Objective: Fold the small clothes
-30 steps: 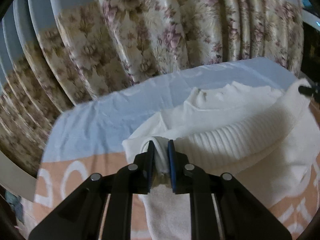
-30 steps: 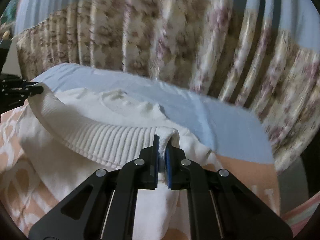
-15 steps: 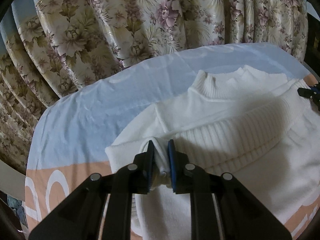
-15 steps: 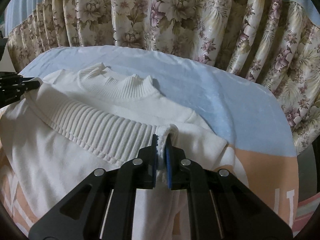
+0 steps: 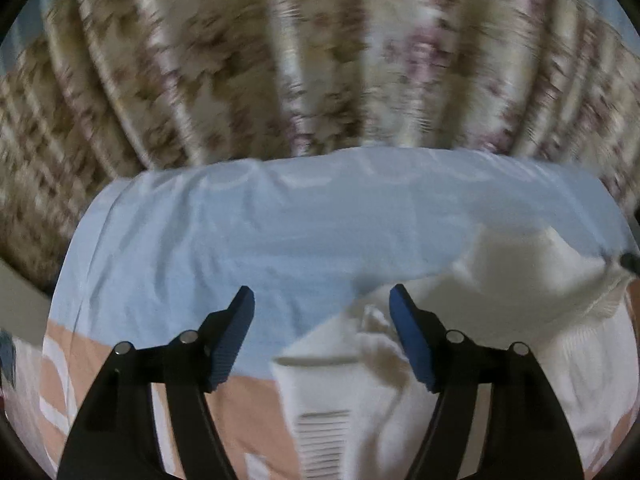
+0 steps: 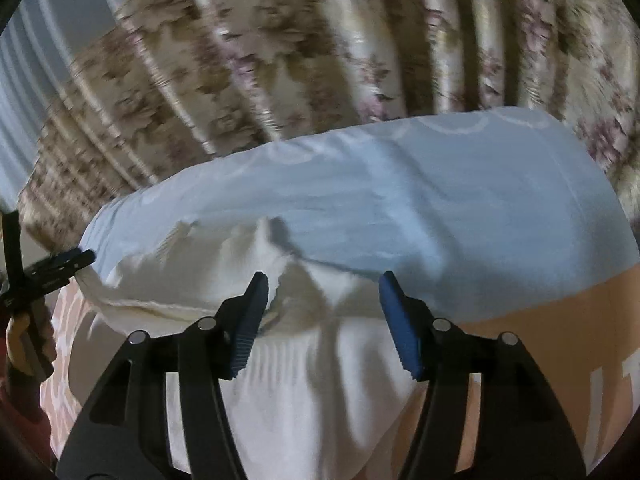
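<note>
A white ribbed knit sweater (image 5: 500, 320) lies folded over on itself on the bed. In the left wrist view it sits at the lower right, its left corner between and below my fingers. My left gripper (image 5: 322, 300) is open and empty just above that corner. In the right wrist view the sweater (image 6: 304, 380) fills the lower middle, its folded edge running left. My right gripper (image 6: 320, 284) is open and empty above the sweater's right corner. The left gripper's tip (image 6: 60, 266) shows at the far left of the right wrist view.
The bed has a light blue sheet (image 5: 280, 232) at the back and a peach patterned cover (image 6: 560, 320) at the front. Floral curtains (image 5: 320, 60) hang close behind the bed. The bed's edge drops off at the left (image 5: 24, 292).
Both grippers have opened and let go of the sweater's hem corners, which now rest on the sweater. Both views have swung and are motion blurred.
</note>
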{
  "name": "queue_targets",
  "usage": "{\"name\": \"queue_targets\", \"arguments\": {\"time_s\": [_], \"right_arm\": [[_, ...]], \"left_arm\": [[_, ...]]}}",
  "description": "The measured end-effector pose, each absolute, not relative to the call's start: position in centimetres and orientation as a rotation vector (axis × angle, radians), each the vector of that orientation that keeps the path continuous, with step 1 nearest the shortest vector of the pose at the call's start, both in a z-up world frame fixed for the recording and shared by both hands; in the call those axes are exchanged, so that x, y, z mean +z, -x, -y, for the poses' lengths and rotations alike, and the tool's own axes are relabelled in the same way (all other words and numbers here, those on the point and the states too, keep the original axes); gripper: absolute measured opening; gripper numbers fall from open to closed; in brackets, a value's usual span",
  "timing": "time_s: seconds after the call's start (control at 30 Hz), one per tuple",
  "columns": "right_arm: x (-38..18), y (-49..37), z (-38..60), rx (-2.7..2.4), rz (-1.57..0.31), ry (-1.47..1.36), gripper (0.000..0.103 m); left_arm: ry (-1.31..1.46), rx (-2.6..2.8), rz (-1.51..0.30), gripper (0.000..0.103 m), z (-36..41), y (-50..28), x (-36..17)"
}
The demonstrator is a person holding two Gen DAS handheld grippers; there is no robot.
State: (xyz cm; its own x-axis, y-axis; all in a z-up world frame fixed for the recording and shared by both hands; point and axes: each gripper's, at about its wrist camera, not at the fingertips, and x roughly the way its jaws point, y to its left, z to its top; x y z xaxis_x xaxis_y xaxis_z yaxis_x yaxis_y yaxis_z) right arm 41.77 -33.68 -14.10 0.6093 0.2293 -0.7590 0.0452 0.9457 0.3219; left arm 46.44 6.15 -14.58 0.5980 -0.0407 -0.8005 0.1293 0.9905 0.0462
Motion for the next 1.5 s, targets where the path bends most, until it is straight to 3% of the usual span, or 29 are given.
{"name": "queue_targets", "arguments": {"time_s": [0.2,0.53,0.63,0.73,0.77,0.83,0.9,0.97,1.03,1.13,1.17,1.2,1.27,1.3,1.5], "right_arm": [[-13.8,-39.3,34.6,0.074,-0.883,-0.268,0.063],[-15.0,-38.9,31.2,0.135,-0.913,-0.118,0.06],[-15.1,-39.4,30.7,0.147,-0.919,-0.09,0.053],[-15.2,-39.7,30.1,0.161,-0.922,-0.058,0.05],[-15.3,-39.9,29.9,0.164,-0.927,-0.054,0.044],[-15.8,-40.1,29.3,0.155,-0.951,-0.027,0.028],[-16.1,-40.1,28.9,0.139,-0.954,0.011,0.008],[-15.9,-39.6,28.7,0.133,-0.924,0.045,0.007],[-15.6,-39.1,29.0,0.098,-0.881,0.076,0.007],[-16.7,-39.4,30.7,0.095,-0.919,-0.004,0.009],[-16.8,-39.3,31.0,0.101,-0.914,-0.023,0.012],[-16.5,-39.0,31.2,0.108,-0.895,-0.044,0.025],[-15.6,-37.7,31.6,0.113,-0.874,-0.095,0.038],[-15.1,-36.8,31.8,0.121,-0.858,-0.114,0.039],[-13.9,-28.3,30.6,0.172,-0.884,-0.132,0.041]], "left_arm": [[-0.091,-0.126,-0.901,0.073,-8.1,-43.3,-14.2],[-0.18,-0.126,-0.79,0.073,-5.5,-39.6,-13.7],[-0.125,-0.144,-0.838,0.073,-6.9,-40.4,-13.4],[-0.238,-0.172,-0.924,0.073,-4.7,-41.3,-15.7],[-0.271,-0.177,-0.936,0.073,-3.9,-41.4,-16.4],[-0.303,-0.165,-0.974,0.056,-3.0,-41.7,-18.3],[-0.219,-0.199,-0.989,0.022,-3.5,-42.1,-19.1],[-0.173,-0.186,-0.976,0.011,-4.1,-41.7,-18.8],[-0.185,-0.151,-0.945,0.011,-4.7,-41.1,-18.6],[-0.116,-0.177,-0.94,0.019,-6.1,-40.1,-18.4],[-0.125,-0.168,-0.926,0.025,-6.2,-39.6,-18.1],[-0.142,-0.152,-0.908,0.038,-6.3,-38.8,-17.6],[-0.161,-0.149,-0.877,0.055,-6.8,-36.9,-16.4],[-0.162,-0.153,-0.868,0.061,-7.1,-35.9,-15.9],[-0.219,-0.245,-0.933,0.066,-7.0,-30.1,-16.2]]}}
